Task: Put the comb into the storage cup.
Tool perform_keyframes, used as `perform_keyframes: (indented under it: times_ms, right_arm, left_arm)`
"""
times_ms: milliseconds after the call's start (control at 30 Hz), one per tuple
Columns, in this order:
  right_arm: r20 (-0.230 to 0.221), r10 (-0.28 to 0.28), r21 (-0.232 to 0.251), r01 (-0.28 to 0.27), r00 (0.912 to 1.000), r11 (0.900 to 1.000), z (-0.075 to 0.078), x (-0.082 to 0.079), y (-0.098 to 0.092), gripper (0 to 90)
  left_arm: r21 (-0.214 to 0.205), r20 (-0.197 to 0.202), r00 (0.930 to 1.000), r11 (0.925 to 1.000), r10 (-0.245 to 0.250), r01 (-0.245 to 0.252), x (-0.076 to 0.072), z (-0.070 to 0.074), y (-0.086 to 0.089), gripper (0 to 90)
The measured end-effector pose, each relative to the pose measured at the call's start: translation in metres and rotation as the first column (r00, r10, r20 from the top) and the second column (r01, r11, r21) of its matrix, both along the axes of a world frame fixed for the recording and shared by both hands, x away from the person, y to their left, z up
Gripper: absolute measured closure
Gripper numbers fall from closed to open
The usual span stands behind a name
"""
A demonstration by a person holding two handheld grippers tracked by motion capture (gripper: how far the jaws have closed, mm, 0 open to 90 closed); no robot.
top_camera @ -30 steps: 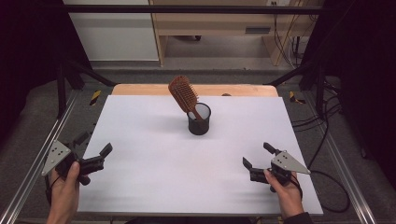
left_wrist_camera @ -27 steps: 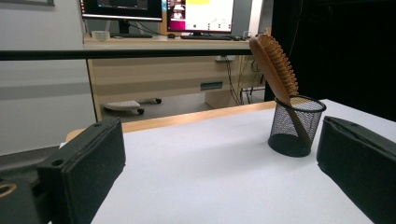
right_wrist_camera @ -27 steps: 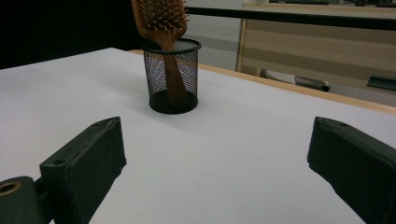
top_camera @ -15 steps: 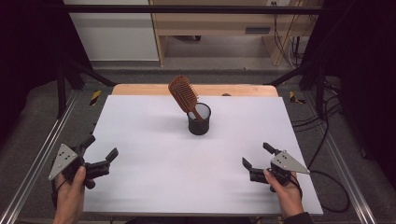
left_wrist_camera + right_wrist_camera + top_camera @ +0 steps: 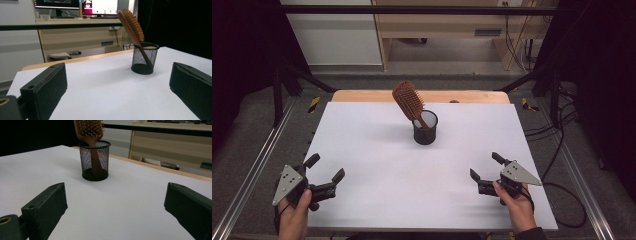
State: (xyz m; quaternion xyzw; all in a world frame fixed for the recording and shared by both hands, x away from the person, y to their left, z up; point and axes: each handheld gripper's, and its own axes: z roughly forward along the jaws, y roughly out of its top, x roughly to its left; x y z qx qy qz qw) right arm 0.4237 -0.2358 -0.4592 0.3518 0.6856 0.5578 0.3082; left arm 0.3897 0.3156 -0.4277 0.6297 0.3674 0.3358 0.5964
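White tabletop holds hairbrush well beyond both spread, empty tools.

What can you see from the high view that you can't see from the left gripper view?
The high view alone takes in both hands: the left gripper and right gripper, jaws open, at the table's near corners, plus the floor cables at the right. The left gripper view alone looks past the table to lit monitor screens on a desk. Both share the wooden hairbrush leaning handle-down in the black mesh cup on the white table.
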Motion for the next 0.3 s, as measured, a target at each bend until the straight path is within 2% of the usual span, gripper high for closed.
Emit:
perform_keyframes:
  times_ms: [100, 200, 300]
  right_arm:
    - [0.0, 0.01, -0.003, -0.01, 1.0, 0.9999, -0.0004, 0.0003, 0.0014, 4.6]
    - [-0.004, 0.021, -0.013, -0.021, 0.9998, 0.9997, -0.0012, 0.0012, 0.0035, 4.5]
    - [-0.004, 0.021, -0.02, -0.021, 0.9998, 0.9996, -0.0014, 0.0018, 0.0044, 4.5]
  left_arm:
    - [-0.032, 0.001, 1.0, 0.9994, 0.009, -0.009, -0.0059, 0.0014, 0.0005, 1.9]
    - [0.022, 0.002, 0.9998, 0.9996, 0.018, -0.018, -0.0074, -0.0008, -0.004, 2.0]
    - [0.02, 0.006, 0.9999, 0.9997, 0.012, -0.012, -0.0068, -0.0005, -0.008, 2.1]
